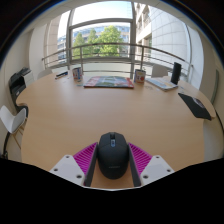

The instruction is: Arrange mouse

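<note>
A black computer mouse (112, 154) sits between my gripper's (112, 160) two fingers, its front pointing away from me. The magenta pads (86, 158) touch both of its sides, so the gripper is shut on it. It is low over the near part of the round wooden table (70, 115); I cannot tell whether it rests on the top or is held just above it. A reddish mouse mat (108, 82) lies far beyond the fingers at the table's far edge.
Two cups (77, 73) (139, 75) stand either side of the mat. A dark upright object (176, 72) and a flat black item (195, 105) are on the right. A white chair (12, 120) is at the left. Windows stand behind the table.
</note>
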